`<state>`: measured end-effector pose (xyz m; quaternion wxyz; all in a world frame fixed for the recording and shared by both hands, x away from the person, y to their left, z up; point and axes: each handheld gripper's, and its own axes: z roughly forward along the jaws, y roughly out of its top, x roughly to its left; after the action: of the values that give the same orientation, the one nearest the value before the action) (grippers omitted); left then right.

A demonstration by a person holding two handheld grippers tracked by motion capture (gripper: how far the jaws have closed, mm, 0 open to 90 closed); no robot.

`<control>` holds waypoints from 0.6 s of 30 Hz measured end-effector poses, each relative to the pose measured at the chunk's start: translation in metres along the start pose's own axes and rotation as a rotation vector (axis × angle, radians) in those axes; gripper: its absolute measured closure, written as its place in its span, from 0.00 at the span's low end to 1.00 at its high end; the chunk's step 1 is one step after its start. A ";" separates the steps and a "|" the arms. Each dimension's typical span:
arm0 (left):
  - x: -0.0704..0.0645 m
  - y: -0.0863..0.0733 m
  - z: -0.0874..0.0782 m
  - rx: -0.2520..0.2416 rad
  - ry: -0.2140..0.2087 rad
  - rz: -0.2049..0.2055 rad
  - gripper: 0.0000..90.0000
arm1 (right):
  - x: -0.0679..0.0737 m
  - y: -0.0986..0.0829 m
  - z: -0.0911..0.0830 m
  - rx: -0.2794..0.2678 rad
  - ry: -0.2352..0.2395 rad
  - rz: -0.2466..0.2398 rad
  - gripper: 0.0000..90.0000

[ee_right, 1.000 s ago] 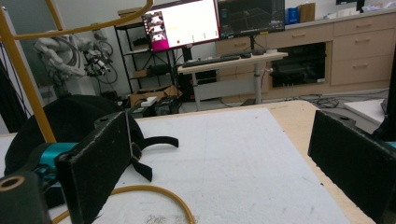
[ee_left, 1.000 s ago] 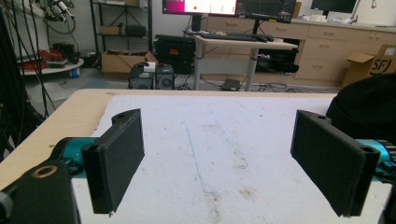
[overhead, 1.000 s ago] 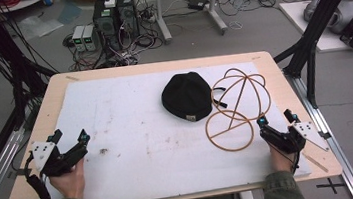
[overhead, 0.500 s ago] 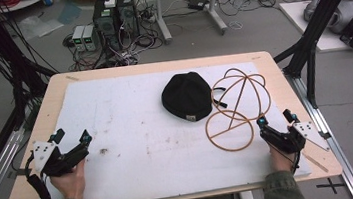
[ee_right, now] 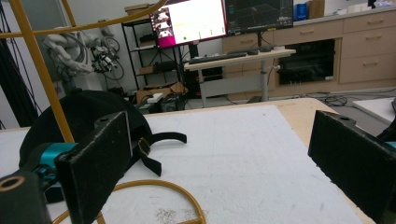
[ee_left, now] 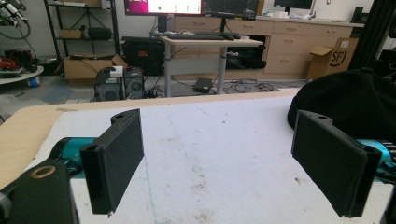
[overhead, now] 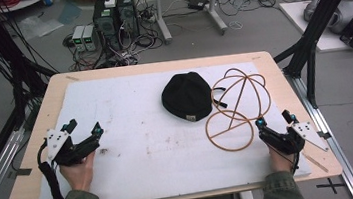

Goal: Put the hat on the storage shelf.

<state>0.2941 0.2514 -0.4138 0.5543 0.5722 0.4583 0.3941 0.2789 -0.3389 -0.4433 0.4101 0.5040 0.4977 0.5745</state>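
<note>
High view shows both grippers resting apart on the white-padded desk [overhead: 143, 133], fingers spread and empty: left gripper [overhead: 85, 131], right gripper [overhead: 273, 118]. Black cloth cap [overhead: 187, 97] lies beside the orange wire-frame stand [overhead: 238, 105]; probably a starting pose, reaching for the cap next.

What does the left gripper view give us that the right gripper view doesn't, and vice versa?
Left gripper view: the black cap seen as a plain dome at the right edge, behind that gripper's wide-open jaws, and a cardboard box by the cabinets.

Right gripper view: the yellow wire hat stand close at the left, its ring on the mat, and the cap's strap with buckle, with that gripper's jaws also wide open.

Both: the cap, the white mat, the wooden table edge, the desk with monitors beyond.
</note>
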 end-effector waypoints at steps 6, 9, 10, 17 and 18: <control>-0.001 0.003 0.013 0.037 -0.014 0.014 0.20 | -0.002 0.000 0.001 0.002 -0.005 0.005 0.06; -0.003 0.008 0.019 0.043 -0.030 0.021 0.19 | -0.002 0.000 0.001 -0.006 -0.006 0.002 0.06; -0.004 0.009 0.022 0.042 -0.034 0.023 0.19 | -0.002 0.000 0.001 -0.004 -0.007 -0.001 0.06; -0.011 0.014 0.049 0.113 -0.055 0.040 0.20 | -0.001 0.000 0.002 0.002 -0.012 0.000 0.06; -0.012 0.014 0.051 0.117 -0.059 0.041 0.20 | -0.002 -0.001 0.002 0.001 -0.010 -0.002 0.06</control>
<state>0.3411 0.2261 -0.4030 0.5248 0.6244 0.4522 0.3609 0.2812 -0.3402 -0.4441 0.4129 0.5068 0.4963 0.5713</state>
